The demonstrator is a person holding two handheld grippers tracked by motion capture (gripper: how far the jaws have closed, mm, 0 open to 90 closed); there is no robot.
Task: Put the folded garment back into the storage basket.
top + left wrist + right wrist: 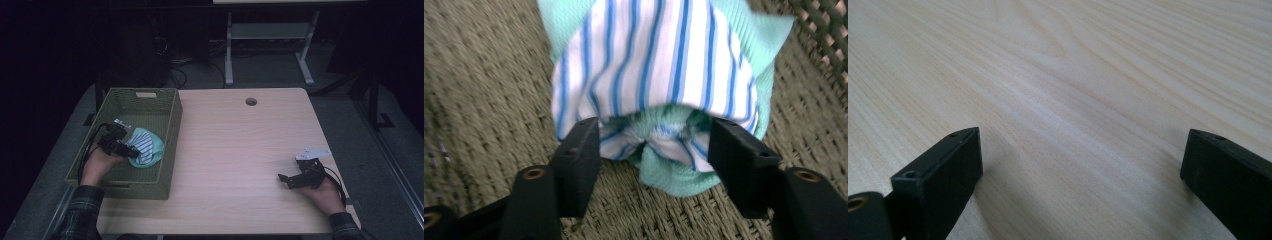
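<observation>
Inside the green woven basket, the left gripper has its jaws spread around the bunched striped cloth; the right gripper rests wide apart over the wooden table

Top of the striped cloth past the left gripper view's edge.

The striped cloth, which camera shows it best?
The left gripper view: the cloth is close up, blue stripes and green edge clear, between the open left gripper. The high view shows it small in the basket. The right gripper view faces bare table.
</observation>
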